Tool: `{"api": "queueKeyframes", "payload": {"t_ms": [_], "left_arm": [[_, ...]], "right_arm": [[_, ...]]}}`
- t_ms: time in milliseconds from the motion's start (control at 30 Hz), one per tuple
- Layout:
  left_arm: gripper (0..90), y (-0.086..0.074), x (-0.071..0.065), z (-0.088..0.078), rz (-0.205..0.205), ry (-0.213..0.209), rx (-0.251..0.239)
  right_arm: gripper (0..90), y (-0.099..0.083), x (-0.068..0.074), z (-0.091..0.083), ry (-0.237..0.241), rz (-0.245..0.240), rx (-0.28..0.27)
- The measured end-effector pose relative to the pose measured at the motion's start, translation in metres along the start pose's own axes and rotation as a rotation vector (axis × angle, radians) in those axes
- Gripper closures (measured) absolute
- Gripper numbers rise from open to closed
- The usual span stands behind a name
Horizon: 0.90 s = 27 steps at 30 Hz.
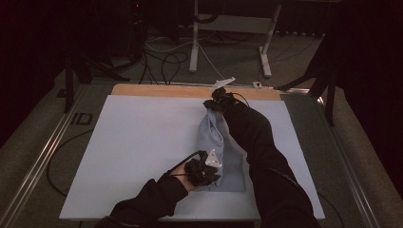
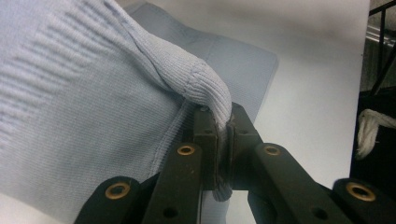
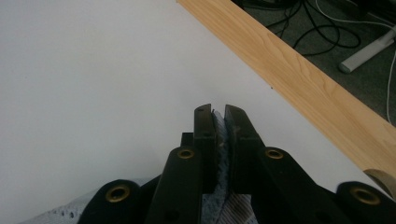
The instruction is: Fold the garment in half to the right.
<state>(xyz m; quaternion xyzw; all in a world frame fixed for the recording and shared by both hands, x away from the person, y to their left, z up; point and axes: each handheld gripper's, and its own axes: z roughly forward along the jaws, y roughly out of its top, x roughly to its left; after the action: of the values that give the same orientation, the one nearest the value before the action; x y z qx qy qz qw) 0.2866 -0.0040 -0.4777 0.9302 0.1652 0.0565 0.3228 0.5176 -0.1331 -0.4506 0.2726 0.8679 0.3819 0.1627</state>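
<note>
I see a pale blue knitted garment (image 1: 223, 156) folded into a long narrow strip that runs from the near edge toward the far edge, right of the middle of the white sheet. Its ribbed hem (image 2: 205, 86) is bunched up into a raised fold, and the rest lies flat.

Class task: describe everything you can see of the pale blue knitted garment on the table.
The pale blue knitted garment looks like a fine-ribbed knit sweater, folded into a long narrow shape on the white table cover. The left gripper is shut on a bunched ribbed edge at its near end; the right gripper is shut on its far end.
</note>
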Motion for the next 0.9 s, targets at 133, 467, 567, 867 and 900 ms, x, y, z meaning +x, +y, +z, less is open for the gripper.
{"api": "queueKeyframes", "payload": {"t_ms": [133, 467, 567, 867, 900], "left_arm": [[86.6, 0.002, 0.0, 0.008, 0.007, -0.004, 0.017], [86.5, 0.008, -0.002, 0.027, 0.014, 0.003, 0.05], [86.5, 0.01, -0.002, 0.031, 0.013, 0.003, 0.057], [86.3, 0.019, -0.003, 0.043, 0.014, -0.001, 0.064], [86.2, 0.019, -0.003, 0.044, 0.012, -0.005, 0.066]], "right_arm": [[84.5, -0.005, -0.004, 0.002, 0.005, 0.0, 0.009], [84.2, -0.02, -0.01, 0.011, 0.012, 0.011, 0.044], [84.0, -0.024, -0.012, 0.013, 0.01, 0.022, 0.053], [81.4, -0.031, -0.017, 0.015, 0.008, 0.029, 0.044], [79.0, -0.031, -0.018, 0.015, 0.009, 0.03, 0.036]]}}
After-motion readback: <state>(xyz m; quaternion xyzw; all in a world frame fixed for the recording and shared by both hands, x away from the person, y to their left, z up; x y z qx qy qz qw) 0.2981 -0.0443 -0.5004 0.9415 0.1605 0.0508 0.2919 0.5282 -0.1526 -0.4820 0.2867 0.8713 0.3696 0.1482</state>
